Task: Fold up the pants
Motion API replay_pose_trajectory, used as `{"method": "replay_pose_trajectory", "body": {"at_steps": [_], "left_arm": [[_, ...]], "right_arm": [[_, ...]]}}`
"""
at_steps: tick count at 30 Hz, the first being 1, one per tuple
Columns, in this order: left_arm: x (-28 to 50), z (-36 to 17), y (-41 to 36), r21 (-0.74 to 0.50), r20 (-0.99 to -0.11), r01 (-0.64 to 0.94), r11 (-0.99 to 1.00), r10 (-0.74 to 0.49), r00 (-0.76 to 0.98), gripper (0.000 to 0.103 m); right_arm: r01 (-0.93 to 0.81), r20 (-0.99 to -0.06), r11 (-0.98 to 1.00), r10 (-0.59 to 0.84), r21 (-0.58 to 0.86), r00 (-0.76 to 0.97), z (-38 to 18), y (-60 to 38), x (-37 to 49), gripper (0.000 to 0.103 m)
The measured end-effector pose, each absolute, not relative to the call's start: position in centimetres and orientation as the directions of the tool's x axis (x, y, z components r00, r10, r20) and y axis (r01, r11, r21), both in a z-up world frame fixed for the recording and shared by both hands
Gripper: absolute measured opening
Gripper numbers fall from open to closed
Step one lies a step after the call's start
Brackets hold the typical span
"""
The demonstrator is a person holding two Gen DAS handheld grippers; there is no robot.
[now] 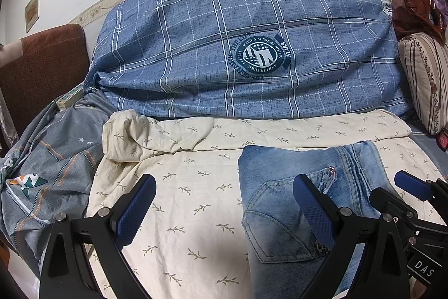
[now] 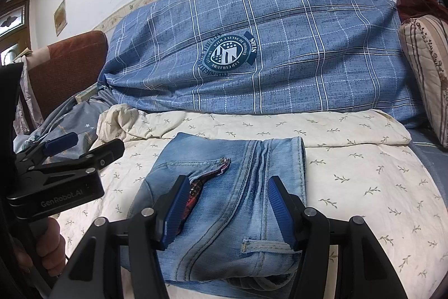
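Denim pants [image 2: 224, 187] lie folded, near edge hidden behind both spread, empty tools [image 1: 224, 203] [image 2: 226, 203].

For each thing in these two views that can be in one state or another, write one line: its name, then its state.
Jeans: folded into a compact stack, lying flat on the cream sheet.
Left gripper: open, holding nothing.
Right gripper: open, jaws either side of the jeans, not clamped.
Cream sheet: spread out, far edge rumpled.
Blue plaid quilt: bundled against the wall.
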State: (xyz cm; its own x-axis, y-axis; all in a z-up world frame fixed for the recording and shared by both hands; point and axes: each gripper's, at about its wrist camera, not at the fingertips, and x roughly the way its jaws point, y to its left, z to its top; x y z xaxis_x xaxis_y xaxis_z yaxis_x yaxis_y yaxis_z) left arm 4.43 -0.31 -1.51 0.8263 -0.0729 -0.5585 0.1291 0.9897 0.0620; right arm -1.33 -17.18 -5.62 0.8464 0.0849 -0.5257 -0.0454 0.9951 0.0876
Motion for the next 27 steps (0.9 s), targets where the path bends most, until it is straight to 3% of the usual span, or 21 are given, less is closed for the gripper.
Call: {"method": "replay_pose_trajectory", "body": {"at_steps": [27], "left_arm": [[4.40, -1.65, -0.44, 0.065, -0.557, 0.133, 0.989, -0.074, 0.827, 0.098]], "right_arm": [[-0.037, -0.521, 0.995, 0.079, 0.090, 0.850, -5.65, -17.62, -1.41, 0.062]]}}
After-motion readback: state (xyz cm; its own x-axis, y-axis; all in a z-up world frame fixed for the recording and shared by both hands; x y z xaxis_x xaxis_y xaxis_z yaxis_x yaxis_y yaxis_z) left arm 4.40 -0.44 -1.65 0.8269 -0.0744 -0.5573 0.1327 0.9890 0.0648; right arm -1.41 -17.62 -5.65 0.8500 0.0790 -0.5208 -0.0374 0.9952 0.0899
